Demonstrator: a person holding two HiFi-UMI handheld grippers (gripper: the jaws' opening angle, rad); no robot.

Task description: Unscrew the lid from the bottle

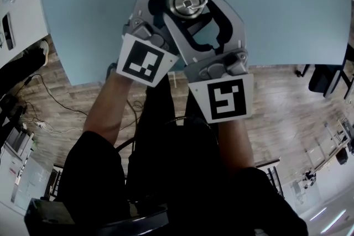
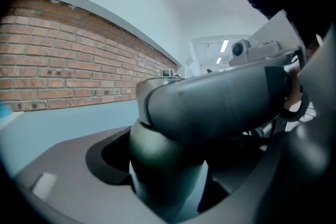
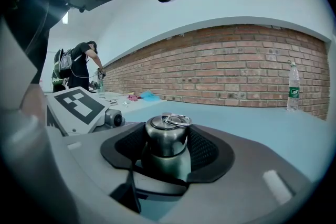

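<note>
- You hold two grippers. The left gripper (image 2: 167,173) and the right gripper (image 3: 167,147) each carry one marker cube, so two cubes: one (image 1: 145,61) and the other (image 1: 224,99).
- There is one metal bottle (image 2: 155,152) and one lid (image 3: 166,132) with a small ring on top. They are up at 12 o'clock in the head view, over the light blue counter (image 1: 83,8).
- Your left jaws are spread wide and squeeze the dark body of the bottle, low down.
- Your right jaws are a bit less wide. Their black pads press the lid, one at 9 o'clock and one at 3 o'clock of it.
- The counter's curved edge runs just behind your grippers, at 6 o'clock of the bottle. Past it is the wood floor (image 1: 287,96), with loose cables (image 1: 55,102).
- Bare counter spreads out from the bottle at 9, 12 and 3 o'clock.
- In the right gripper view, one plastic bottle (image 3: 294,87) stands far off at 3 o'clock by the brick wall (image 3: 236,68). One person (image 3: 79,65) stands far off at 9 o'clock, beside some small things too tiny to name.
- The right gripper's jaw crosses the left gripper view and hides the lid there.
- No view shows the bottom of the metal bottle, so you cannot tell if it rests on the counter.
</note>
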